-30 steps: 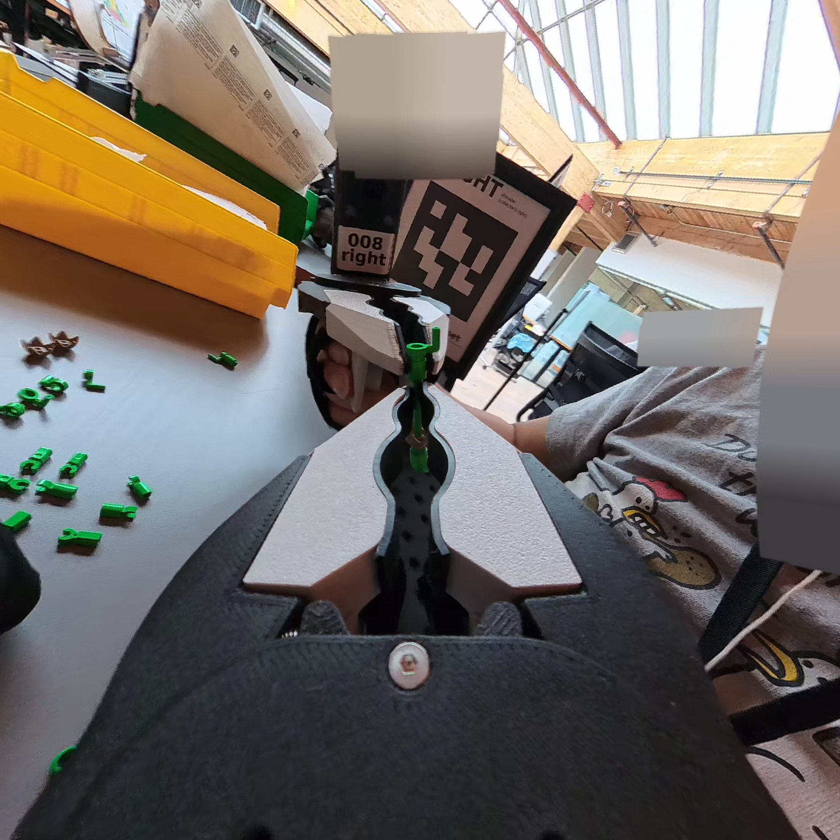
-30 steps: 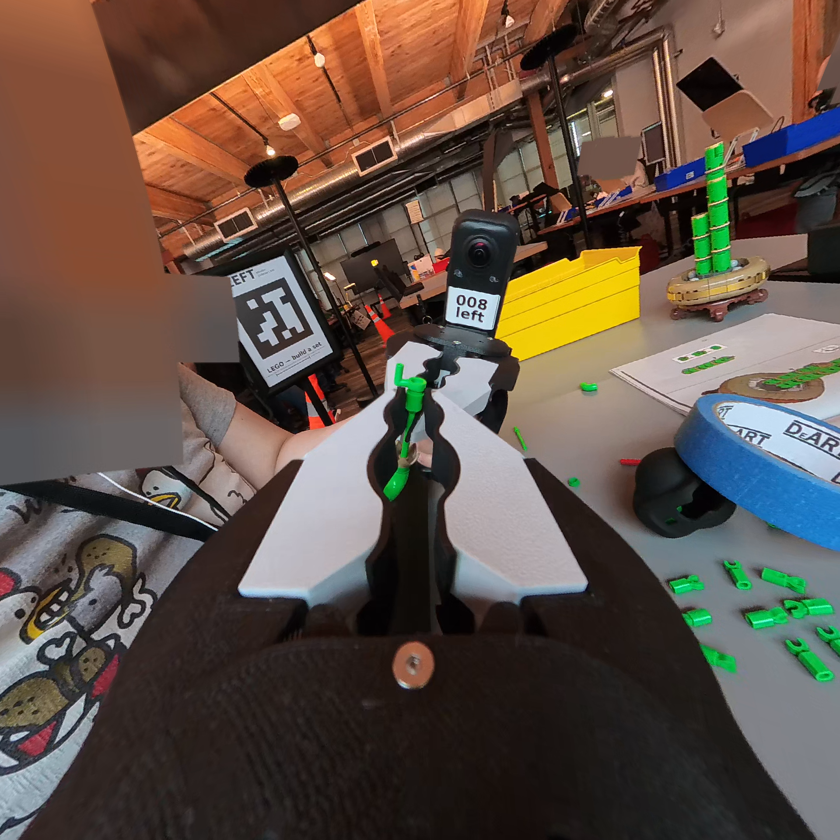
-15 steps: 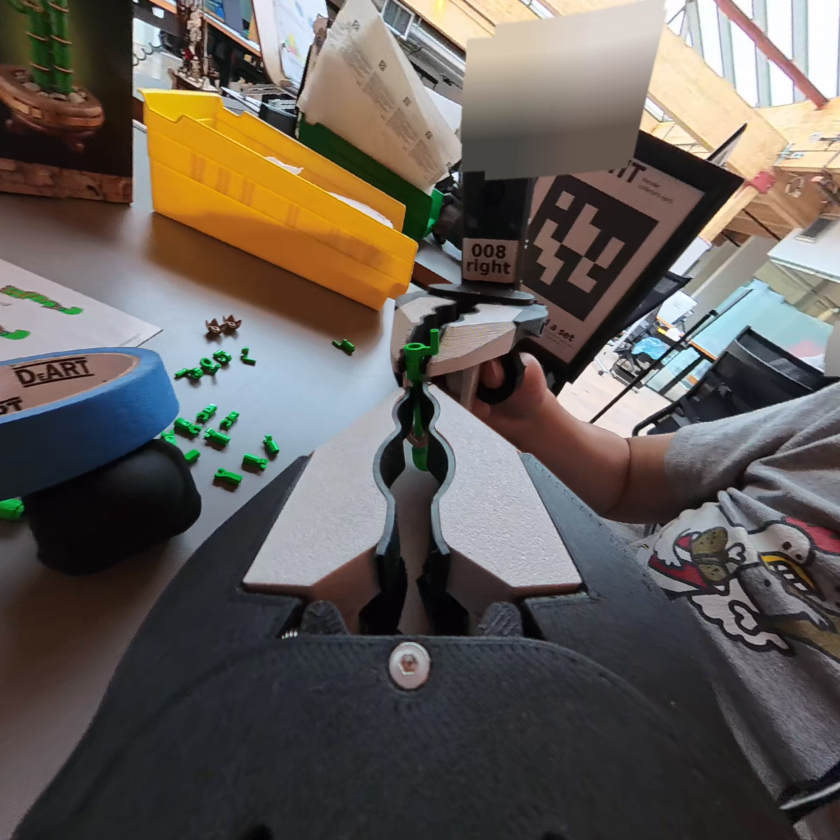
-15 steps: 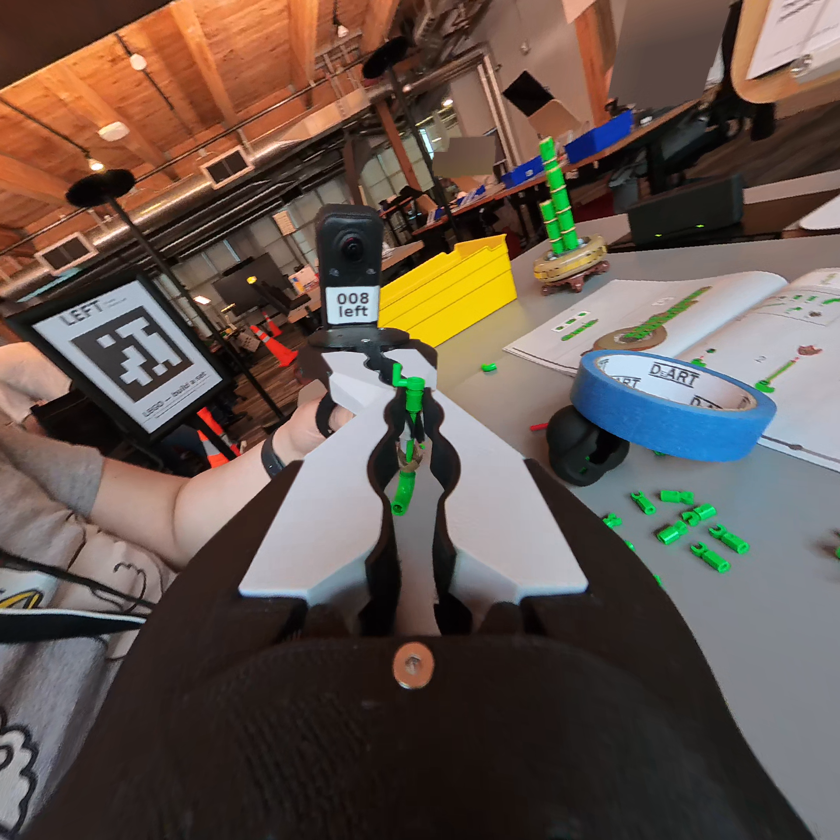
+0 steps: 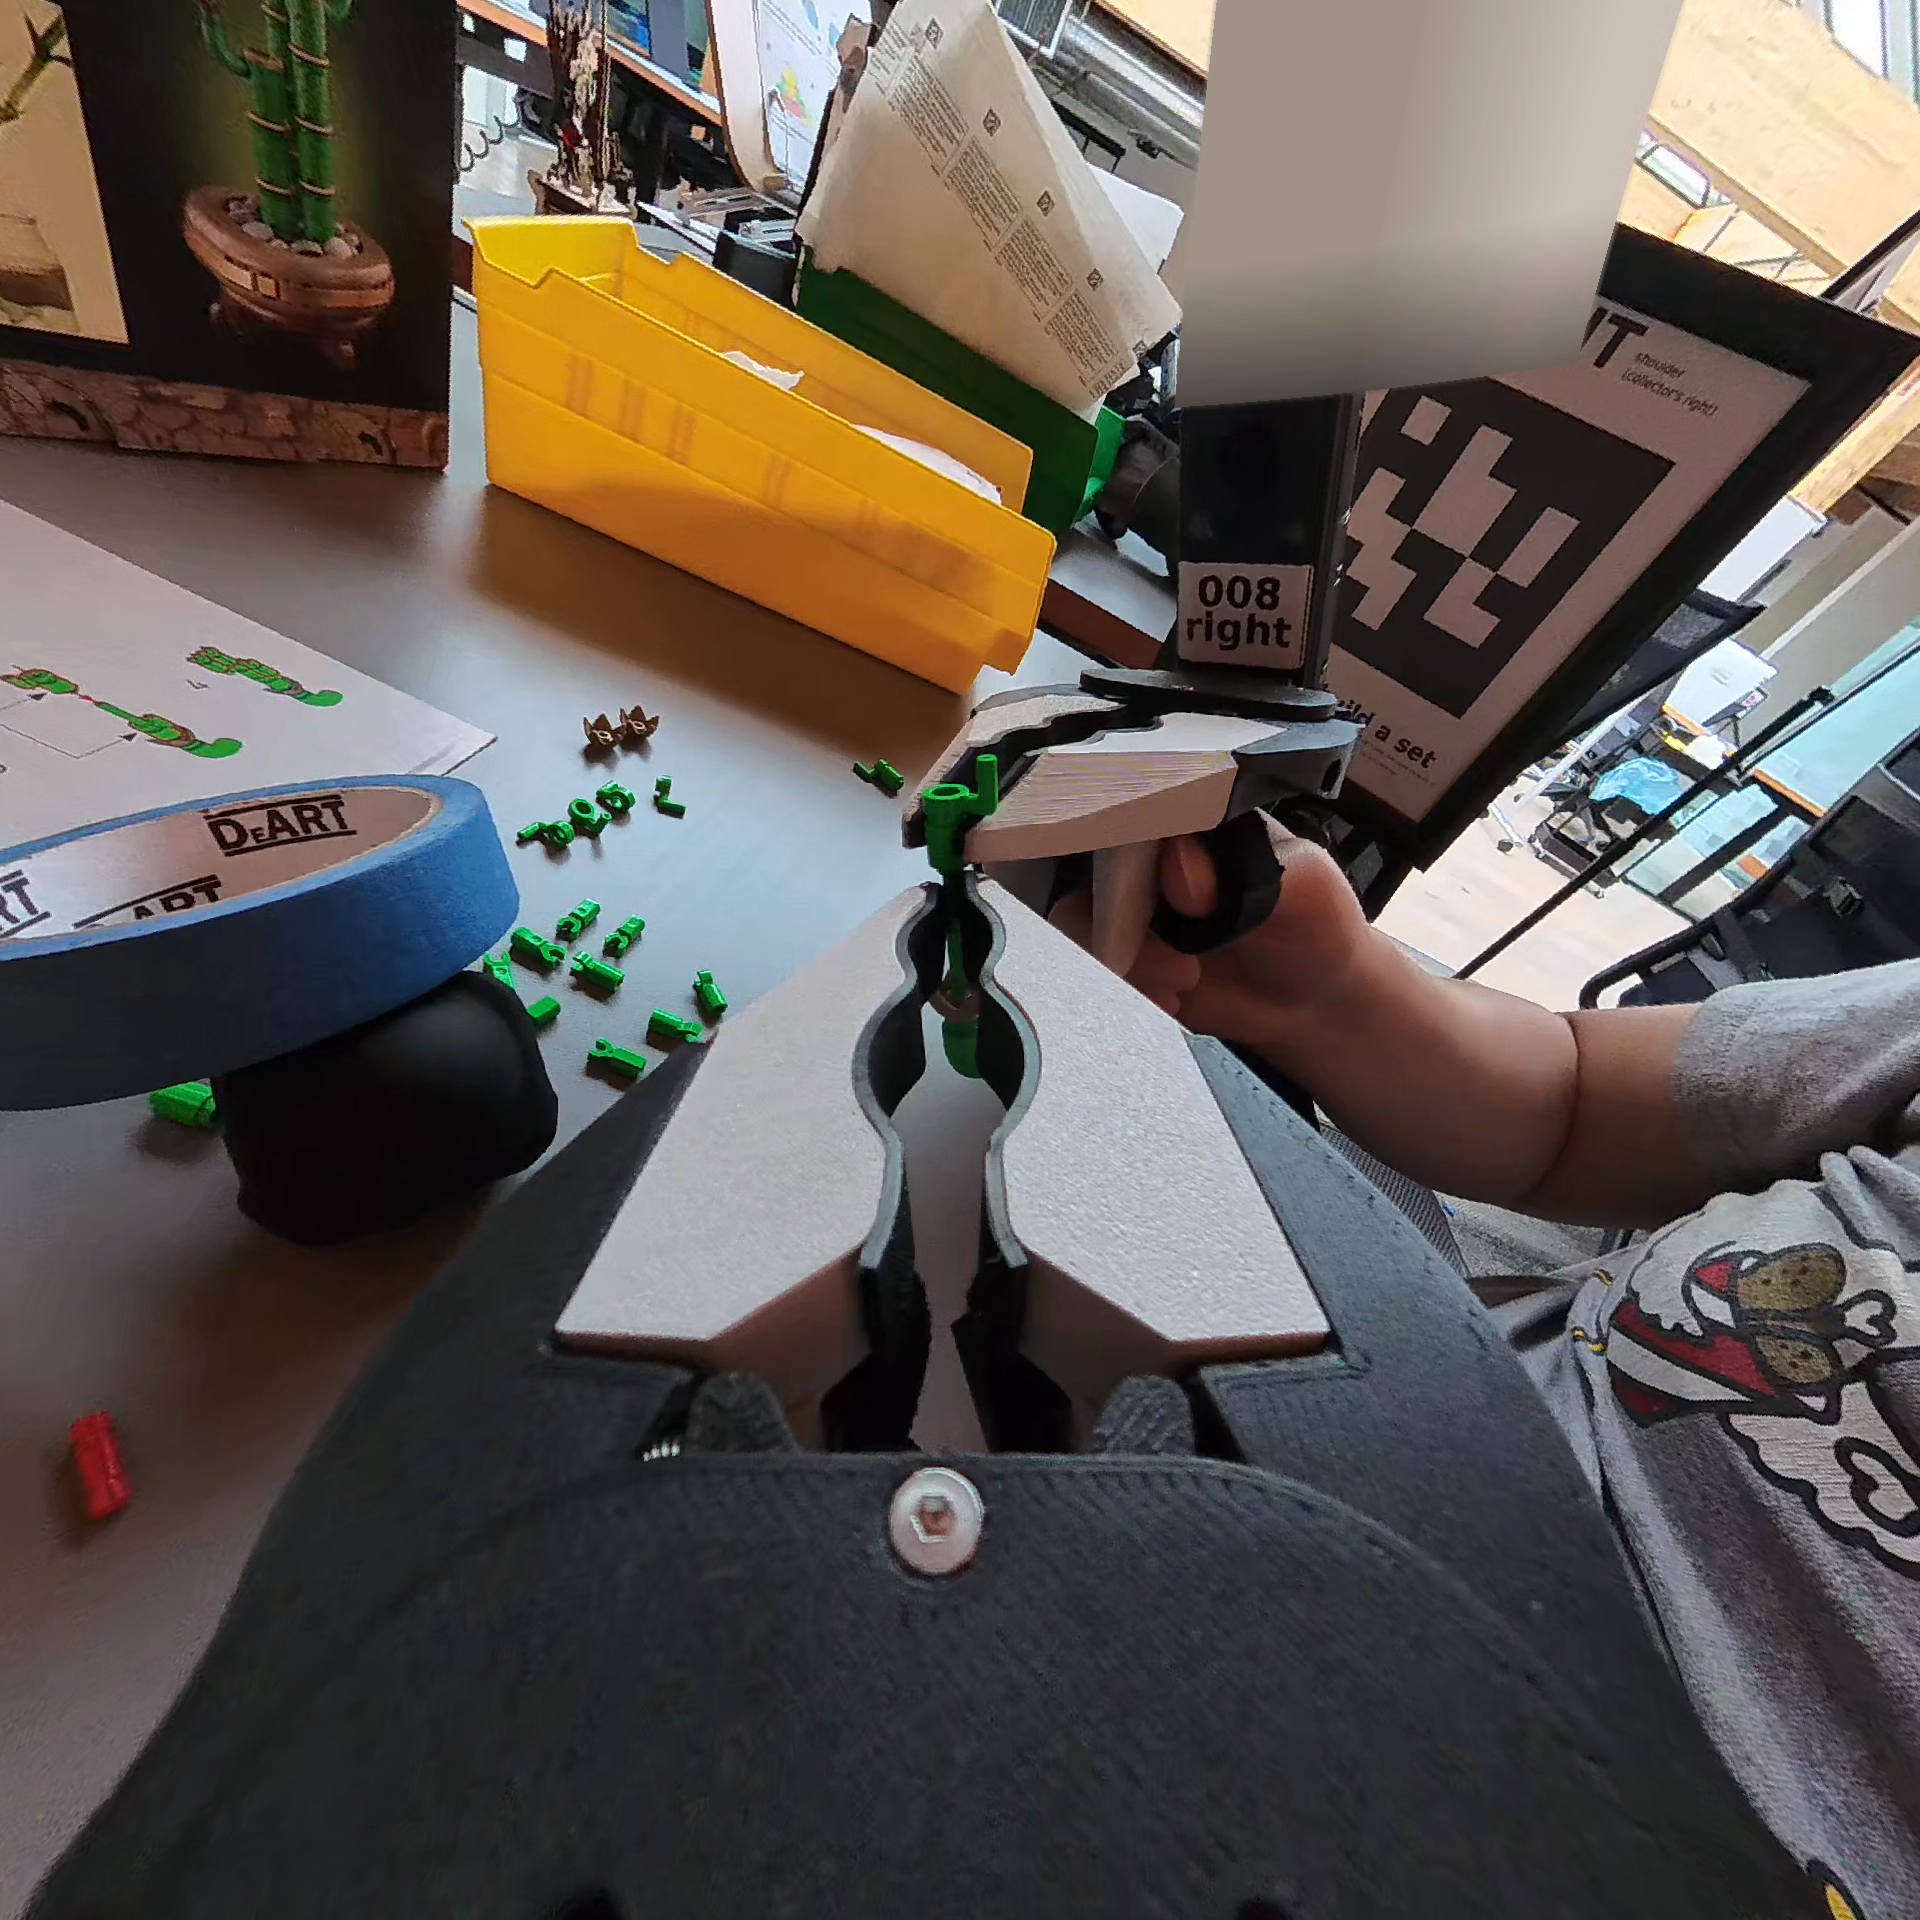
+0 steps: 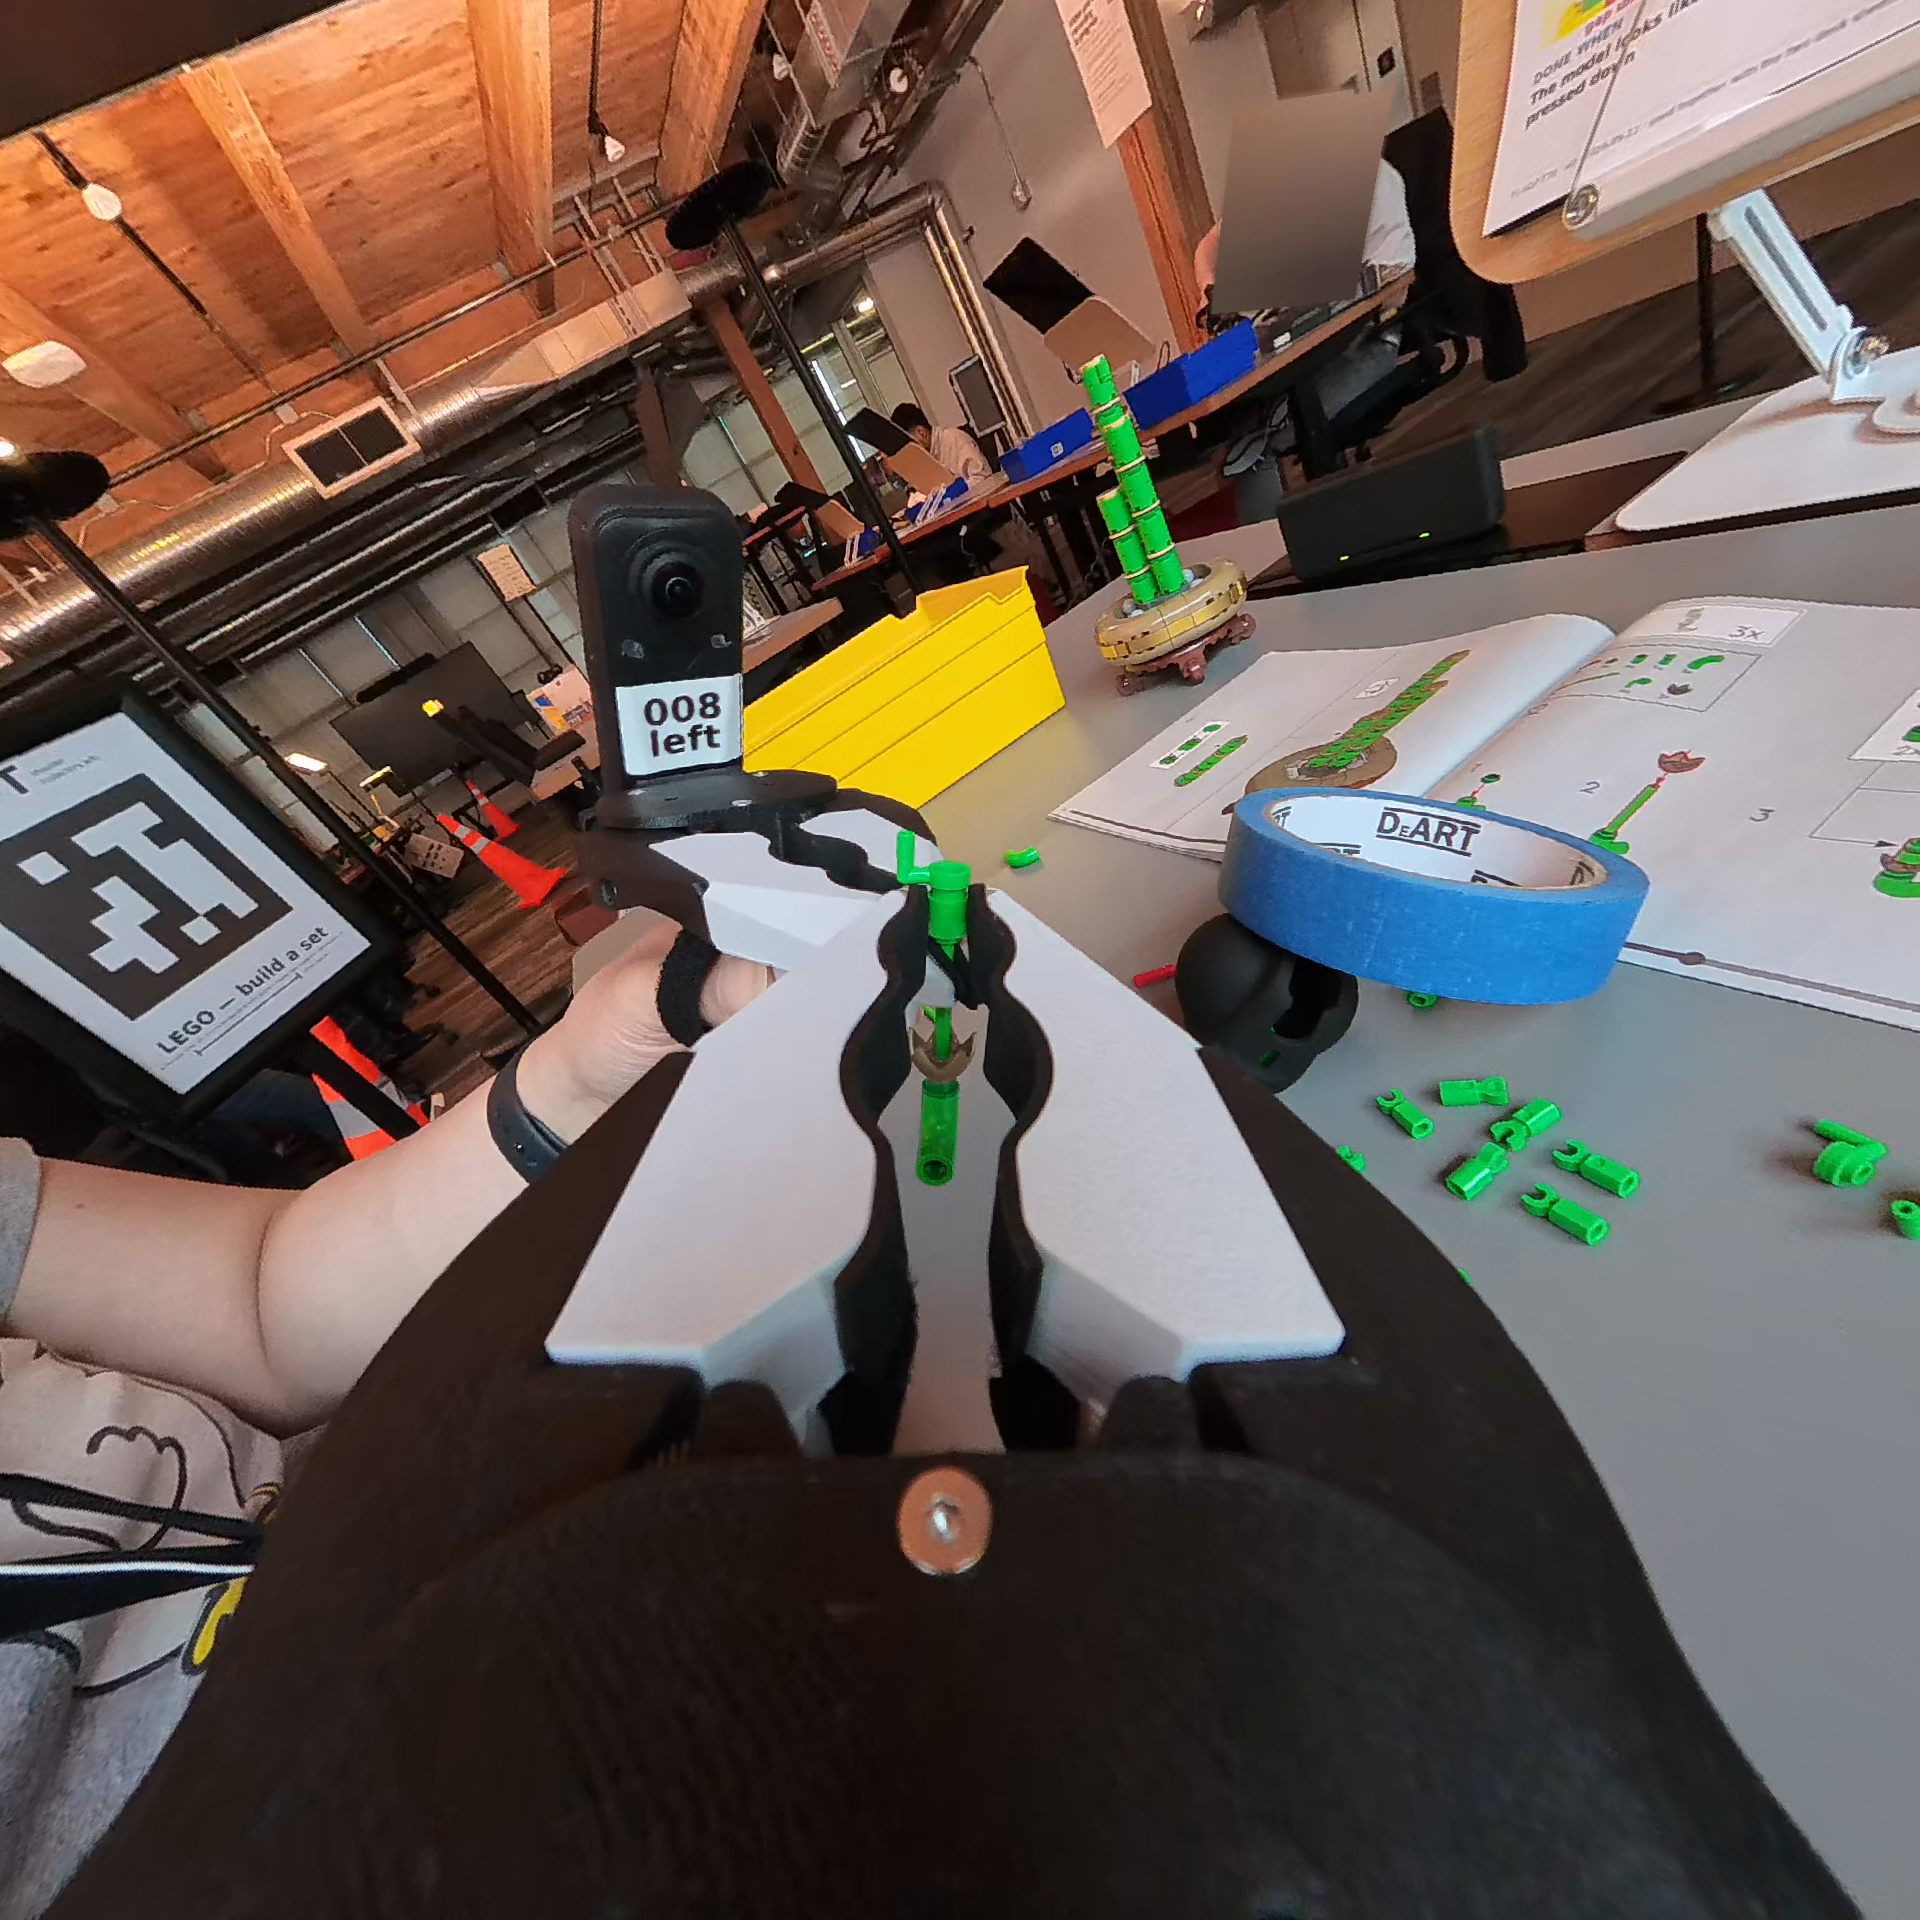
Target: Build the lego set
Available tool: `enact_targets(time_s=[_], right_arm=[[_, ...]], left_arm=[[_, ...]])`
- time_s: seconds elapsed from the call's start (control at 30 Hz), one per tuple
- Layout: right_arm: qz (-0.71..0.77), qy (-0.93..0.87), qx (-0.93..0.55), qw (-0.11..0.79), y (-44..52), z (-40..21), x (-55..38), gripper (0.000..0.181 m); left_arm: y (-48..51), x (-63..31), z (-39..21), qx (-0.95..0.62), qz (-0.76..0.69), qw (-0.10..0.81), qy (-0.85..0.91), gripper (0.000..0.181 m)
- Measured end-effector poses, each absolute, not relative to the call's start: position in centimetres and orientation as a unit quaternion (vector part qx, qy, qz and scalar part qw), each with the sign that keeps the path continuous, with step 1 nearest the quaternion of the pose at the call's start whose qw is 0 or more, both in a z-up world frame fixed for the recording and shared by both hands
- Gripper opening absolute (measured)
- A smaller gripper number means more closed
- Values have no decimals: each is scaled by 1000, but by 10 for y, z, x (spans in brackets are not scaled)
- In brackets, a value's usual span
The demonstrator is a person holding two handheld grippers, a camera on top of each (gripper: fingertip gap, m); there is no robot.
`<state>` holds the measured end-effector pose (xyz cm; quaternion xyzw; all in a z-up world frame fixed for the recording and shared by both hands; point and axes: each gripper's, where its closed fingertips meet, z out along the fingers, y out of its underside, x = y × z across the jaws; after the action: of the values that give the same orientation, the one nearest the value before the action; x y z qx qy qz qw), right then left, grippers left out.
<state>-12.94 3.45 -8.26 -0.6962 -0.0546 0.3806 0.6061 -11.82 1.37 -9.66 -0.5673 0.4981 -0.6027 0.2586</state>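
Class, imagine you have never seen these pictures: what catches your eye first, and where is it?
The thin green stem assembly, pinched between the tips of both grippers, left gripper and right gripper, above the table edge. Next, the blue tape roll propped on a black object, with loose green pieces scattered nearby.

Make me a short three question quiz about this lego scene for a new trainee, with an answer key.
1. True or false: both grippers grip the same green stem piece.
2. What does the blue tape roll rest on? A) the yellow bin B) a black round object C) the booklet
3. Fill in: one loose ___ piece lies apart from the loose green pieces.

Key: 1 true; 2 B; 3 red.
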Motion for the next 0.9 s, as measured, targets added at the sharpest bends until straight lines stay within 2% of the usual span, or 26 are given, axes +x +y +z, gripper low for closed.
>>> enact_targets(time_s=[0.3,0.4,0.5,0.6,0.7,0.8,0.9], right_arm=[[419,-58,-670,610,29,-75,-131,5],[398,-67,-652,642,25,-63,-120,17],[355,-119,-643,668,17,-54,-113,21],[277,-249,-631,680,1,-53,-128,56],[133,-378,-624,671,-4,-72,-143,85],[10,-459,-629,628,4,-98,-149,100],[-20,-477,-630,612,11,-110,-150,96]], left_arm=[[8,-121,-88,-551,-651,219,474,0],[11,-124,-82,-546,-676,203,452,0],[9,-125,-82,-546,-691,175,440,0],[9,-125,-84,-551,-696,156,432,0],[9,-125,-90,-562,-693,135,431,0],[5,-124,-98,-572,-686,111,435,0],[1,-123,-103,-577,-682,95,439,0]])
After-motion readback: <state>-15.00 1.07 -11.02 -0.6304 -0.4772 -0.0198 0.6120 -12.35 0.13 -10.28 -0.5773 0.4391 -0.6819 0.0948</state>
